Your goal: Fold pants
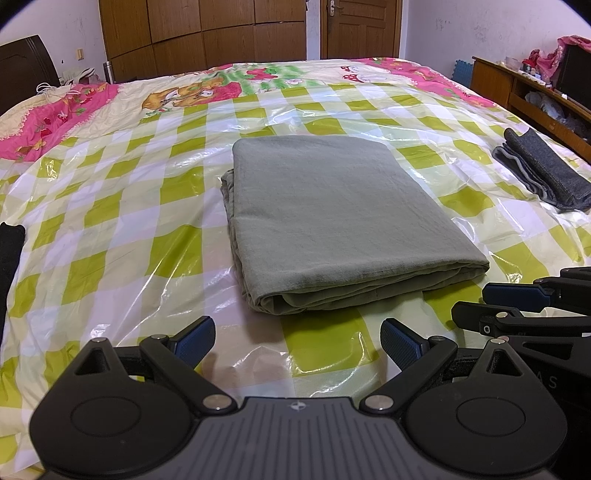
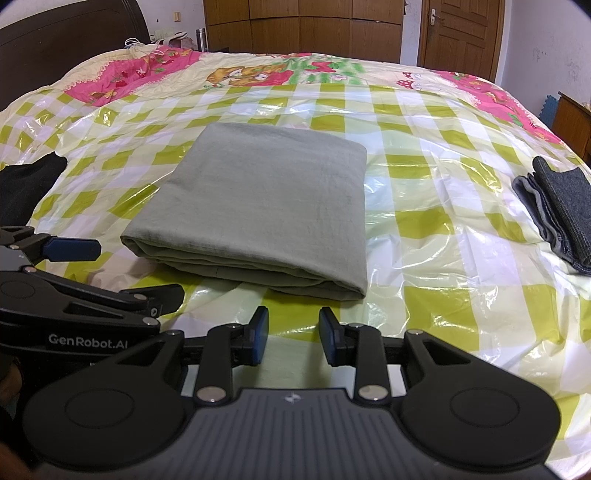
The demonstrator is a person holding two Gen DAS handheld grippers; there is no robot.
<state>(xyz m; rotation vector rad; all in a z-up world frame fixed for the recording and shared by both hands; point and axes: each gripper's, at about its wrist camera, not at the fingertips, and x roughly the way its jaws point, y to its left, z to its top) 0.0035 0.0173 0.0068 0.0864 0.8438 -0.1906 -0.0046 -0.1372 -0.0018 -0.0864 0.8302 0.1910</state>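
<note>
The pants point(image 1: 332, 221) lie folded into a neat grey-green rectangle in the middle of the bed point(image 1: 110, 206), on a shiny green-and-white checked plastic sheet point(image 1: 155, 266) spread over a pink cartoon quilt point(image 1: 74, 107). The folded edge with its stacked layers faces the cameras.

The left tool point(image 1: 297, 341) hangs just short of the pants' near edge, jaws wide apart and nothing between them. The right tool point(image 2: 293, 334) hangs beside it, also near that edge, jaws partly apart with only the sheet showing in the gap. Neither touches the cloth. Each tool shows at the edge of the other's view, side by side.

A folded dark grey garment point(image 2: 557, 214) lies well apart to the right on the sheet. A black garment point(image 2: 29, 188) lies at the left edge of the bed.

Behind the bed stand a brown wardrobe point(image 1: 203, 33) and a door point(image 1: 360, 27); a wooden shelf unit point(image 1: 532, 88) with clutter runs along the right wall
</note>
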